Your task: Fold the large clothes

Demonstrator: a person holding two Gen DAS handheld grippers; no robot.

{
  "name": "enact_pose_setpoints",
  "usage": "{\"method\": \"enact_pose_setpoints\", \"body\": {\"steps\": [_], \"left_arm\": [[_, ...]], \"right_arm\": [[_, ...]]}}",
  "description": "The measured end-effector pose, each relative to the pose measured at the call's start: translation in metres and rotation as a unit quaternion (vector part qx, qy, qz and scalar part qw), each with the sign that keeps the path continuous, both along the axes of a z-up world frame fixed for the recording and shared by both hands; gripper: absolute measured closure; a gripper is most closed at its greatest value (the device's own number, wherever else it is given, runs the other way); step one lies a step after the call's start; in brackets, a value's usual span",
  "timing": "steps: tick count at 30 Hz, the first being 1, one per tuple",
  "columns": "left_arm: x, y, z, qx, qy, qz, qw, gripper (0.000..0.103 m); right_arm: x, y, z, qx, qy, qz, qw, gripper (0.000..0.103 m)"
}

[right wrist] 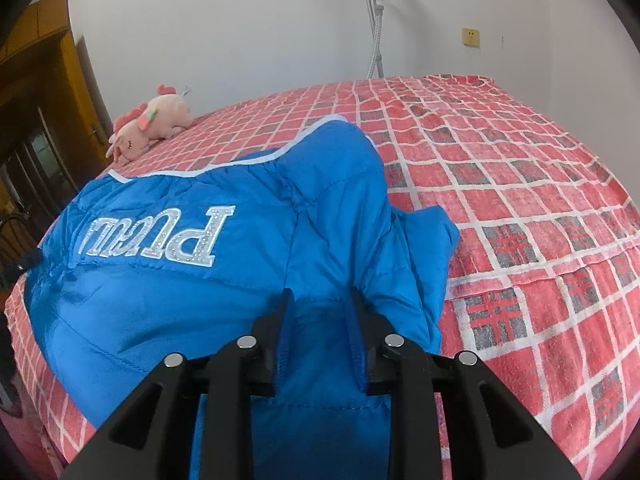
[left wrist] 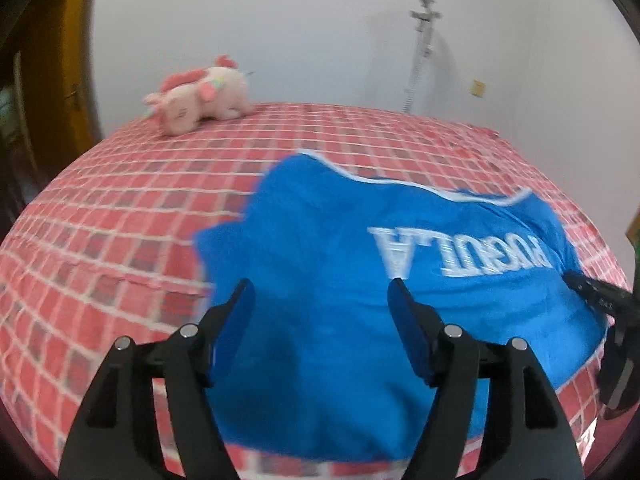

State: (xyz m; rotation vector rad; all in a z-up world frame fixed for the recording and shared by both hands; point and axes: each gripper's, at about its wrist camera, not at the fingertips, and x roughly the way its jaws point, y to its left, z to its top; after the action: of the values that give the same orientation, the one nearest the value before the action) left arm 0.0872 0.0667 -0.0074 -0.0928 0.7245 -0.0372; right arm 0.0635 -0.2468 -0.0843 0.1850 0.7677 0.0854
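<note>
Fabric of the blue jacket [right wrist: 168, 304] sits pinched in the right tool [right wrist: 320, 300], while the left tool [left wrist: 320, 292] hangs wide apart above it, gripping nothing; the jacket lies bunched on the checked bed [right wrist: 520, 184], folding apparently barely begun; beyond, a plush toy [left wrist: 200, 96] lies well clear.

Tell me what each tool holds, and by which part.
The right tool grips the blue jacket by a bunched fold at its near edge. The left tool is open over the jacket, holding nothing.
</note>
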Motion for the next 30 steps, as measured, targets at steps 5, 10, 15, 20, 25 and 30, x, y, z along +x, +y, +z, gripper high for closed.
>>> {"method": "enact_pose_setpoints", "body": {"steps": [5,10,15,20,25,30], "left_arm": [[0.006,0.043,-0.012,-0.009,0.045,0.04,0.9981,0.029],[0.02,0.06,-0.04,-0.103,0.096,-0.011,0.99,0.023],[0.033,0.07,-0.069,-0.193,0.122,-0.032,0.973,0.022],[0.023,0.065,-0.065,-0.221,0.113,-0.041,0.9678,0.056],[0.014,0.058,-0.06,-0.208,0.098,-0.034,0.9726,0.065],[0.017,0.063,-0.074,-0.23,0.095,-0.041,0.9677,0.064]], "right_arm": [[0.001,-0.001,0.0,0.001,0.001,0.001,1.0,0.077],[0.001,-0.001,0.0,0.0,0.004,0.0,1.0,0.077],[0.001,-0.002,0.0,0.001,0.008,0.003,1.0,0.077],[0.003,-0.001,0.002,-0.001,0.016,0.0,1.0,0.077],[0.005,0.001,0.002,-0.009,0.022,-0.002,1.0,0.077],[0.009,0.004,-0.004,-0.015,0.016,-0.004,1.0,0.077]]}}
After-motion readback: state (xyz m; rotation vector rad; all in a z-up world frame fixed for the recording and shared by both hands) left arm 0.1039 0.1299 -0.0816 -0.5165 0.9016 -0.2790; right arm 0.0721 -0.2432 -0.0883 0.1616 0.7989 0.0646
